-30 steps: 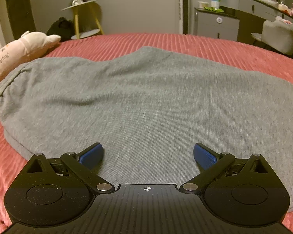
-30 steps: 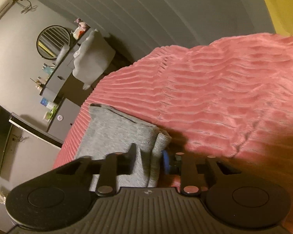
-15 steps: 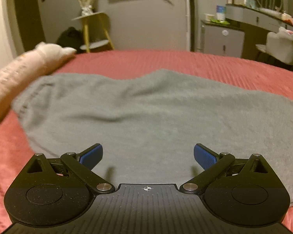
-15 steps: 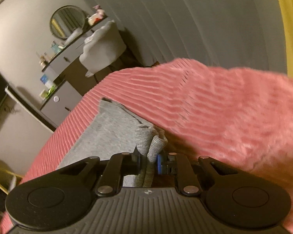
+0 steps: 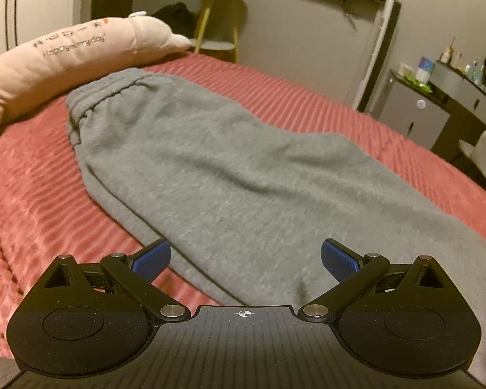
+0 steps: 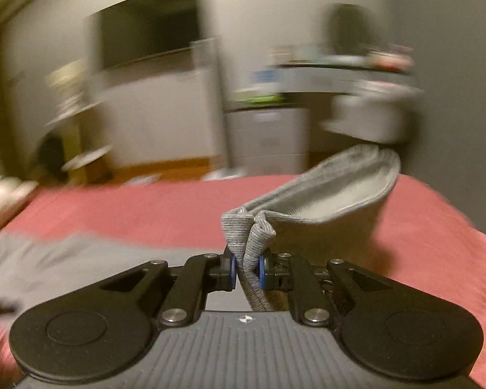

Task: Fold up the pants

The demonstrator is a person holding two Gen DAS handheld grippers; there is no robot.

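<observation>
You have one pair of grey pants (image 5: 230,175) lying lengthwise on the red ribbed bedspread (image 5: 32,194), waistband at the far end close to the one long pink plush pillow (image 5: 68,61) by the wall. Your left gripper (image 5: 246,259) hovers over the near part of the cloth with its two blue-padded fingers (image 5: 152,261) spread wide apart and nothing between them; the left pad sits over the pants' edge, the right over the grey fabric. Your right gripper (image 6: 247,269) has its two fingers pressed nearly together on a bunched fold of the cuff (image 6: 248,243), which is lifted clear of the bedspread so that the open leg end (image 6: 337,194) hangs out beyond the tips. The room behind is smeared in the right wrist view, with one dark screen (image 6: 149,39) on the wall.
</observation>
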